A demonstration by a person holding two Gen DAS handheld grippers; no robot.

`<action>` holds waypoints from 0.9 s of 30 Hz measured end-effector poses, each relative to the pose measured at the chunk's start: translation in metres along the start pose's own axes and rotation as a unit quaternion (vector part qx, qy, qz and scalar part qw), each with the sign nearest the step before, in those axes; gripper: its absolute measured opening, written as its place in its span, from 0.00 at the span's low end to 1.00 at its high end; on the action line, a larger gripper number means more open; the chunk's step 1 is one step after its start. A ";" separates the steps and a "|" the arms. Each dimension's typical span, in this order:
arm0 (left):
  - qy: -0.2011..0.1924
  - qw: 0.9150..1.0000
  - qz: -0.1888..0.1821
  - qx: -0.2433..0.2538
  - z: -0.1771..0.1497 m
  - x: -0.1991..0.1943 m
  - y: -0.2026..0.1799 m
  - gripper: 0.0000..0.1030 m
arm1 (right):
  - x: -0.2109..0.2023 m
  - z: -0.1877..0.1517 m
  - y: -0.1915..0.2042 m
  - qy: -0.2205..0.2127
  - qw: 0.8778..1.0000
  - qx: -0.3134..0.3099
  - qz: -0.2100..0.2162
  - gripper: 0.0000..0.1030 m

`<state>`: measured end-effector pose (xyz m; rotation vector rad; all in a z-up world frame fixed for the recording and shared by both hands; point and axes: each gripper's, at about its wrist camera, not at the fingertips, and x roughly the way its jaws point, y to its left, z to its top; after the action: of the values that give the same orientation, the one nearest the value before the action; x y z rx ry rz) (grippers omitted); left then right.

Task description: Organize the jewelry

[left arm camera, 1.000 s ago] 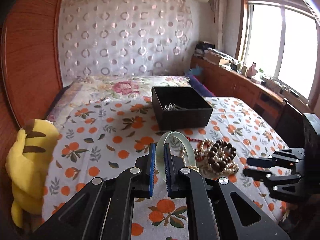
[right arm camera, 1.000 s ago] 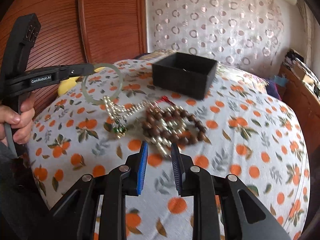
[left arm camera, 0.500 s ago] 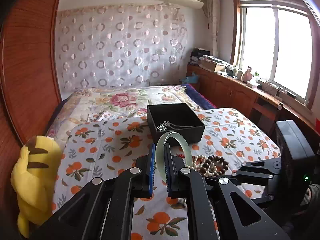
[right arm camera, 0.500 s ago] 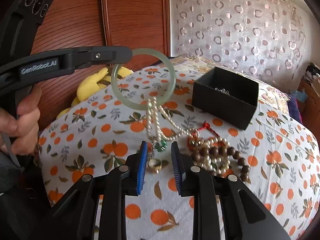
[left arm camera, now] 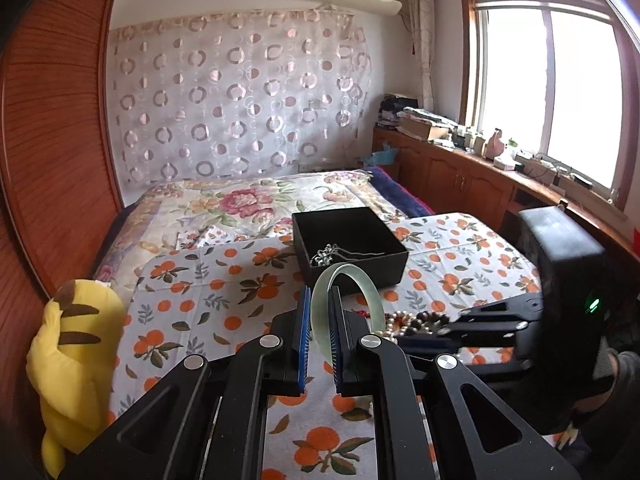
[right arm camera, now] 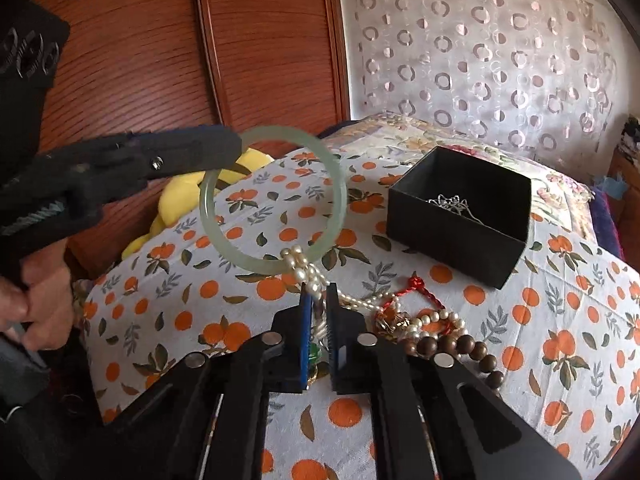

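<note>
My left gripper [left arm camera: 319,304] is shut on a pale green jade bangle [left arm camera: 354,280], held up above the bed. In the right wrist view the bangle [right arm camera: 208,216] hangs from the left gripper [right arm camera: 224,148], and a pearl necklace [right arm camera: 304,268] is looped over its lower edge. My right gripper [right arm camera: 317,292] is shut on the pearl strand just below the bangle. In the left wrist view the right gripper [left arm camera: 452,322] reaches in from the right. A brown bead bracelet [right arm camera: 452,346] and a red-corded piece [right arm camera: 424,288] lie on the orange-print sheet. The black box [right arm camera: 452,236] holds a silver chain [right arm camera: 452,202].
A yellow plush toy [left arm camera: 76,344] lies at the bed's left edge against the wooden wardrobe [left arm camera: 52,128]. A person's hand [right arm camera: 40,304] grips the left tool's handle. The box [left arm camera: 360,258] stands beyond the bangle. A low cabinet [left arm camera: 460,176] runs under the window at the right.
The right gripper has come in close under the bangle and its jaws have shut on the pearl strand. The left gripper keeps the bangle, now a little higher.
</note>
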<state>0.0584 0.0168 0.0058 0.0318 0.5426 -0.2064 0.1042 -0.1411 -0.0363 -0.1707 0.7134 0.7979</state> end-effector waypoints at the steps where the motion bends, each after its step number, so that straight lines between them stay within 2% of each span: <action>1: 0.002 1.000 0.002 -0.003 -0.001 0.002 0.002 0.07 | -0.004 -0.001 -0.004 -0.002 1.000 0.005 0.006 0.06; 9: 0.001 1.000 0.010 -0.017 -0.007 0.002 0.013 0.07 | -0.023 -0.014 -0.026 -0.004 1.000 0.011 -0.015 0.06; 14: 0.000 1.000 0.012 -0.017 -0.007 0.002 0.014 0.07 | -0.049 -0.019 -0.037 -0.042 0.998 0.022 -0.030 0.06; 18: 0.004 1.000 0.015 -0.020 -0.008 0.003 0.015 0.07 | -0.067 -0.014 -0.042 -0.060 0.996 0.007 -0.064 0.06; 27: 0.004 1.000 0.018 -0.022 -0.010 0.004 0.017 0.08 | -0.080 -0.018 -0.080 -0.051 0.991 0.034 -0.122 0.06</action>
<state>0.0602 0.0336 -0.0048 0.0005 0.5531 -0.1589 0.1126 -0.2520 -0.0079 -0.1504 0.6085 0.5436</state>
